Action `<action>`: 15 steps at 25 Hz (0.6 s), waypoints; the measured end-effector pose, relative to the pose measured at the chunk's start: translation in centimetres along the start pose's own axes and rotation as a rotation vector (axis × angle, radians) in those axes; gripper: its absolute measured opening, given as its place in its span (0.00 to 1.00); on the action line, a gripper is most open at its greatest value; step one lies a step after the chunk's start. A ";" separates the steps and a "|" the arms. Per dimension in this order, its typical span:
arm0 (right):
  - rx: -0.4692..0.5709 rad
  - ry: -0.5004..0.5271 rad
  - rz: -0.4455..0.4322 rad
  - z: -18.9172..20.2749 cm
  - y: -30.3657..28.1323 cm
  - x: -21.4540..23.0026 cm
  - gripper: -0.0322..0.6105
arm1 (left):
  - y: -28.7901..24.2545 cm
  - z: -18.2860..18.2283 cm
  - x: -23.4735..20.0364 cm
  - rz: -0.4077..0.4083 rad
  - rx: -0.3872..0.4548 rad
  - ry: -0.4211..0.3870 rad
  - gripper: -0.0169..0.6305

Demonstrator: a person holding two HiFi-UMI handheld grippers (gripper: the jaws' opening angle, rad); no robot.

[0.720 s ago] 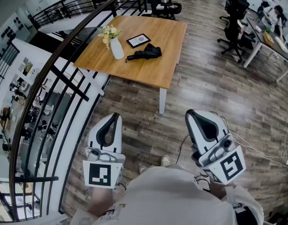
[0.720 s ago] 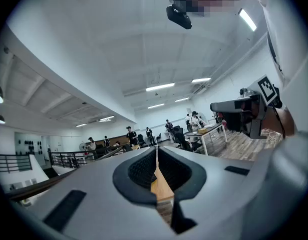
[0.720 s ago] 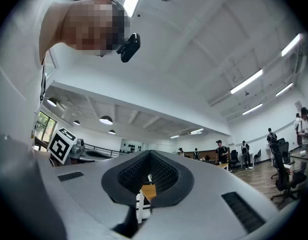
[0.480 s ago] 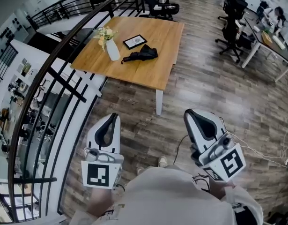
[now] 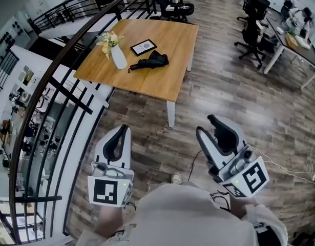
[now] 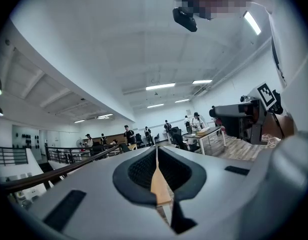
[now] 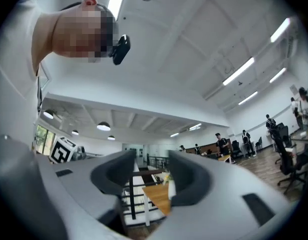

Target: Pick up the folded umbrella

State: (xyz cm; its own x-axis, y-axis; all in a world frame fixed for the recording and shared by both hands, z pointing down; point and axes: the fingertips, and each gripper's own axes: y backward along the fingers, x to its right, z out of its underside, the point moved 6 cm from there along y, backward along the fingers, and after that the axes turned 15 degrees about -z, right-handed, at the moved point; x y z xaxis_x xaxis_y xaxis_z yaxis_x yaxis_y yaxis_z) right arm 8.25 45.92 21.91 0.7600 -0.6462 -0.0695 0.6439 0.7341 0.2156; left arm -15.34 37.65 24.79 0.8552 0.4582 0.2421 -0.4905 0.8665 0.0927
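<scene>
The folded black umbrella (image 5: 149,61) lies on the wooden table (image 5: 162,83), far ahead of both grippers. My left gripper (image 5: 124,128) hovers over the floor near the railing with its jaws closed together and nothing between them; in the left gripper view the left gripper (image 6: 157,151) shows its pads meeting. My right gripper (image 5: 206,125) hangs over the floor at the right, jaws apart and empty. In the right gripper view the right gripper (image 7: 151,176) frames a corner of the table (image 7: 161,198) through its gap.
On the table stand a white vase with flowers (image 5: 116,55) and a framed picture (image 5: 143,47). A black railing (image 5: 70,86) runs along the left. Office chairs (image 5: 257,27) and desks are at the far right. A cable (image 5: 280,163) trails on the wooden floor.
The right gripper's jaws have parted from closed to open. The table and umbrella have shifted slightly left in the head view. The left gripper stays as it was.
</scene>
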 end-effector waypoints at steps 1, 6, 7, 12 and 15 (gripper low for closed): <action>0.024 -0.022 0.005 -0.1 0.2 0.5 0.53 | -0.2 -0.1 0.2 0.000 0.001 0.002 0.07; -0.027 -0.036 -0.003 0.8 0.6 1.7 0.58 | -0.8 0.3 1.0 0.002 -0.017 0.002 0.07; -0.039 -0.032 -0.002 1.1 0.5 1.9 0.58 | -1.1 0.5 1.1 0.005 -0.021 0.001 0.07; -0.070 -0.041 -0.012 2.5 -0.2 3.8 0.58 | -3.2 1.5 1.2 0.013 -0.022 0.005 0.07; -0.090 -0.041 -0.019 3.4 -1.3 4.6 0.58 | -4.3 2.5 0.7 0.015 -0.025 0.008 0.07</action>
State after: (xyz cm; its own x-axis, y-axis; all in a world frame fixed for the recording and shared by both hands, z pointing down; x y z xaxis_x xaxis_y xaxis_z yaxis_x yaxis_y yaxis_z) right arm 10.63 41.26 24.63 0.7445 -0.6668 -0.0329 0.6650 0.7362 0.1259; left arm -13.07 33.74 26.96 0.8491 0.4731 0.2351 -0.4994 0.8640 0.0649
